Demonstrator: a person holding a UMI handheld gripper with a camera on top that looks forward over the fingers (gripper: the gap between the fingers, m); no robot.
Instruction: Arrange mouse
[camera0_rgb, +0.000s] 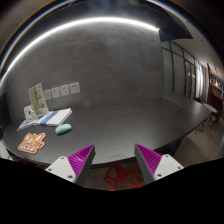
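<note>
A small pale mouse (64, 128) lies on the dark grey table (130, 125), far ahead and to the left of my fingers. My gripper (114, 160) is open and empty, its two magenta pads (81, 158) spread wide, held above the table's near edge. Something red (122, 178) shows low between the fingers, below the table edge; I cannot tell what it is.
An orange patterned mat (33, 142) lies left of the mouse at the table's edge. A green-and-white box or booklet (38, 100) stands behind it with a dark flat item (45, 118). White sheets (62, 91) hang on the wall. Doors and windows (185, 70) are at the right.
</note>
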